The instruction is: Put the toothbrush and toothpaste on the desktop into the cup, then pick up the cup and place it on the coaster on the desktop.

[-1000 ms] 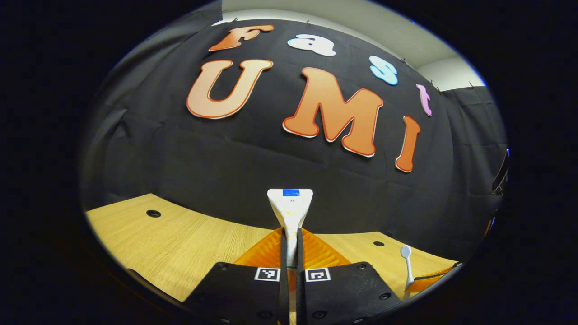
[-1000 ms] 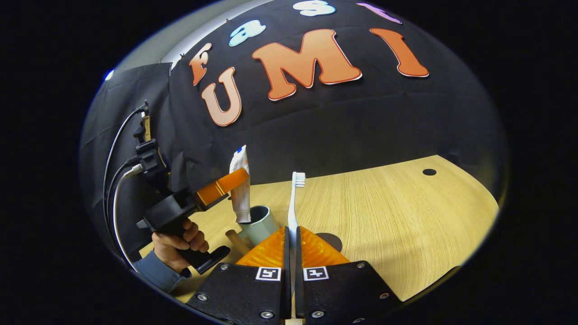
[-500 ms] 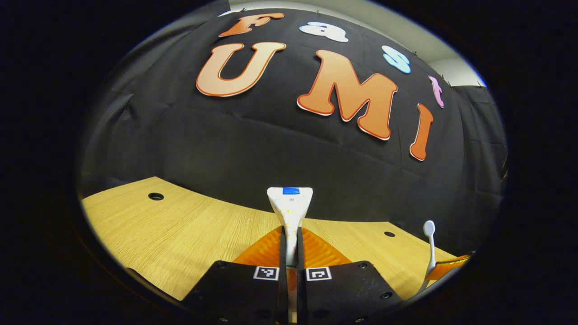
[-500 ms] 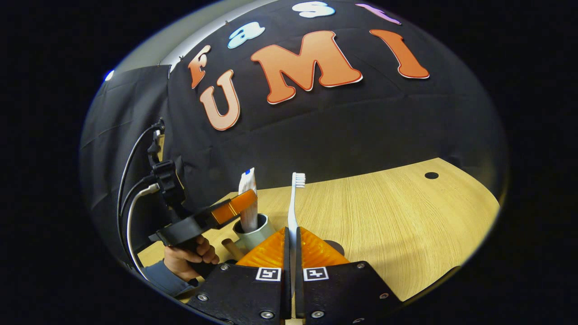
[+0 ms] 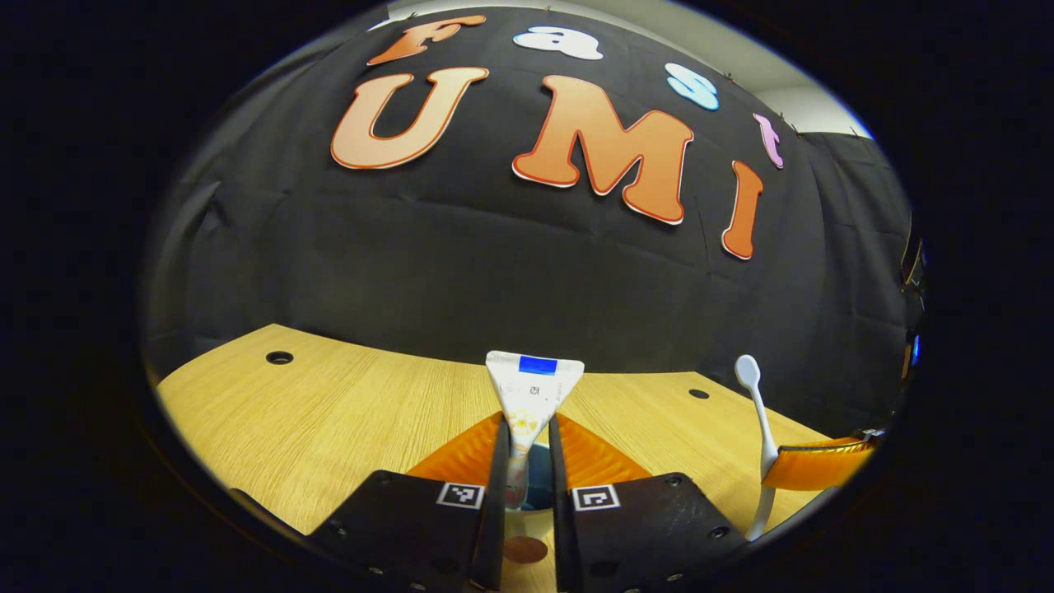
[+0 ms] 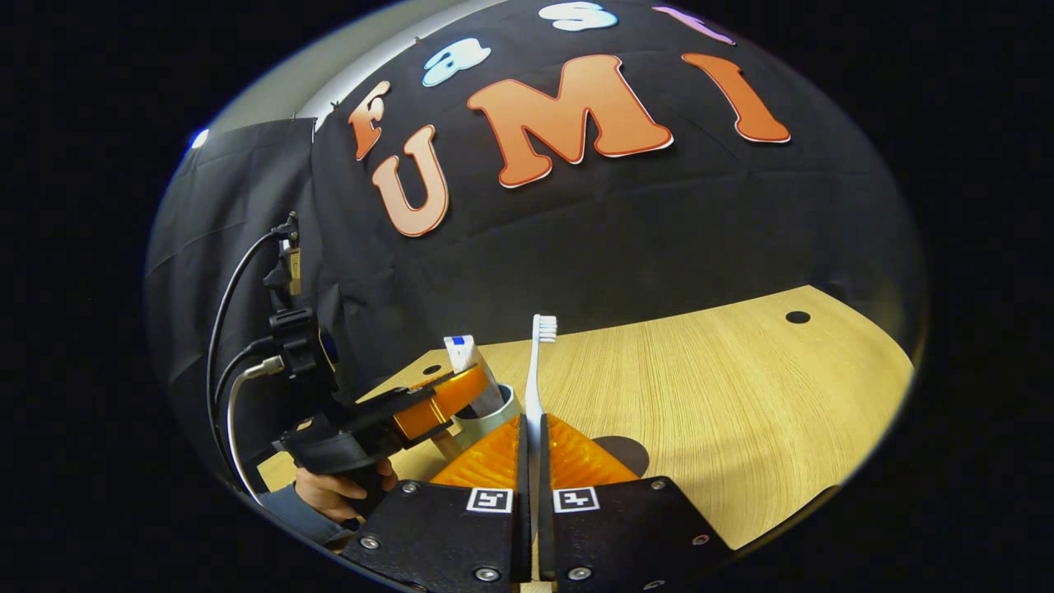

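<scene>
Inside the pale grey-green cup (image 6: 486,416) on the wooden desktop (image 6: 700,412), a white toothpaste tube (image 6: 469,375) is seen leaning, flanked loosely by the parted left gripper (image 5: 524,461); the white toothbrush (image 6: 535,387) is clamped upright by the right gripper (image 6: 531,449).

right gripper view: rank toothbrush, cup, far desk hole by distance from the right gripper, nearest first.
1. toothbrush: clamped between the right gripper jaws, centre.
2. cup: just left of the jaws, toothpaste inside.
3. desk hole: far right, by the wall.
</scene>
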Tool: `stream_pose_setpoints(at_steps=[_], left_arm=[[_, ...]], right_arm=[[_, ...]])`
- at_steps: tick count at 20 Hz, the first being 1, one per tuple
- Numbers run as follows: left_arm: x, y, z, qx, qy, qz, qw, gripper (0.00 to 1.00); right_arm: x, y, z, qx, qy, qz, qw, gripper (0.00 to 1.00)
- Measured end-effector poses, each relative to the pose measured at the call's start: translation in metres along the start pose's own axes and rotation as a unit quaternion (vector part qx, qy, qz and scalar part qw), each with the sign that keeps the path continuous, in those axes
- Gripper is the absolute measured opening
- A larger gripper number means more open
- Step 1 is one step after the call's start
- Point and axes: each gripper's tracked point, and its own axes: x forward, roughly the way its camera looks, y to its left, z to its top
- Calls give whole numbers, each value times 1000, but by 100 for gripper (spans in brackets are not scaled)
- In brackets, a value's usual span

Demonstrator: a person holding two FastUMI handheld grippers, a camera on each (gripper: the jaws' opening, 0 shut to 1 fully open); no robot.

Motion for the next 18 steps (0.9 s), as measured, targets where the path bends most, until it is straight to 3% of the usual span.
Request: stream_pose_setpoints(at_steps=[10, 13, 15, 18], left_arm=[[-27, 8, -3, 5, 14, 8, 1000, 34], [-39, 8, 11, 16, -8, -3, 1000, 40], [-47, 12, 20, 24, -22, 1, 999, 55], [-60, 21, 30, 20, -43, 8, 999, 61]], right_arm=[[8, 10, 26, 31, -38, -1, 999, 4], [12, 22, 36, 38, -55, 8, 998, 4], [17, 29, 46, 33, -71, 10, 997, 4], [25, 39, 64, 27, -104, 21, 994, 4]])
